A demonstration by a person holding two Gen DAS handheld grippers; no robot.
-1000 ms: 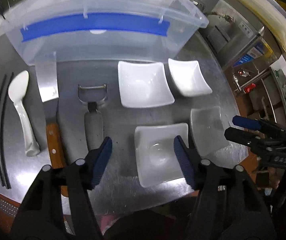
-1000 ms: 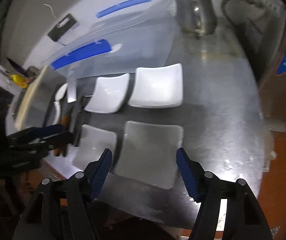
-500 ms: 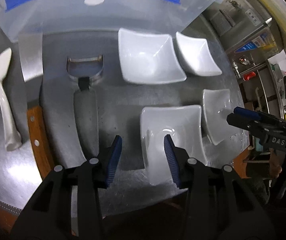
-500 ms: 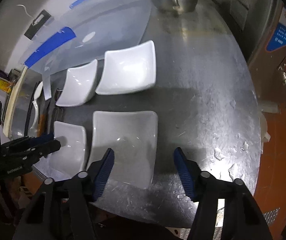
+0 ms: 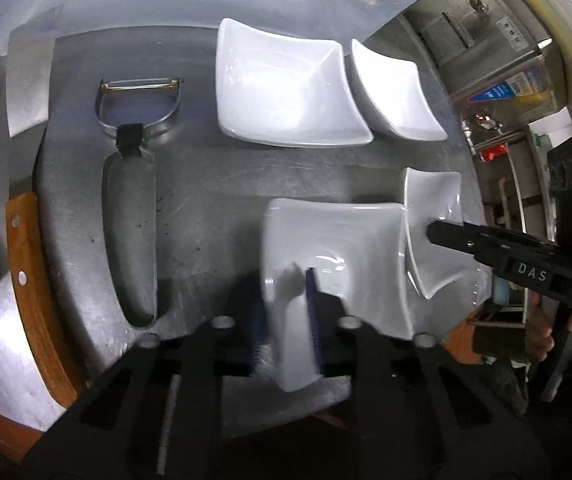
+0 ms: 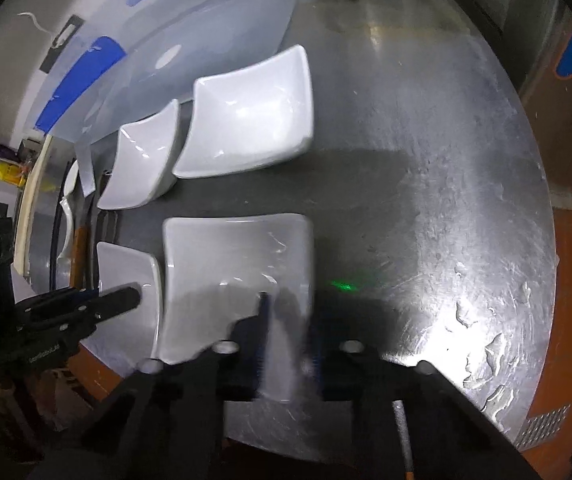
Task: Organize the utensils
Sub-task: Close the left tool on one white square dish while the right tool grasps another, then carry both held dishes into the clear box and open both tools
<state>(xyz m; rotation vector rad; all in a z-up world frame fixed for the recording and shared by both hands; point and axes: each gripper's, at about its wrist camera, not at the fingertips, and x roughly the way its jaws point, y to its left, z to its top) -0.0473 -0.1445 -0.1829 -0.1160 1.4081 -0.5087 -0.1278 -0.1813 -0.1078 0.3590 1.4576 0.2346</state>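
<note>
White square dish (image 5: 338,256) and its neighbour (image 6: 238,276), each rim pinched in a hand-held gripper (image 5: 284,320) (image 6: 286,344).

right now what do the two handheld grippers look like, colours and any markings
Both are matte black two-finger tools with dark blue pads on the inner faces and round silver screw heads at the finger bases. The left gripper matches the right gripper. Seen from the left camera, the right one carries white "DAS" lettering and a small green light.
</note>
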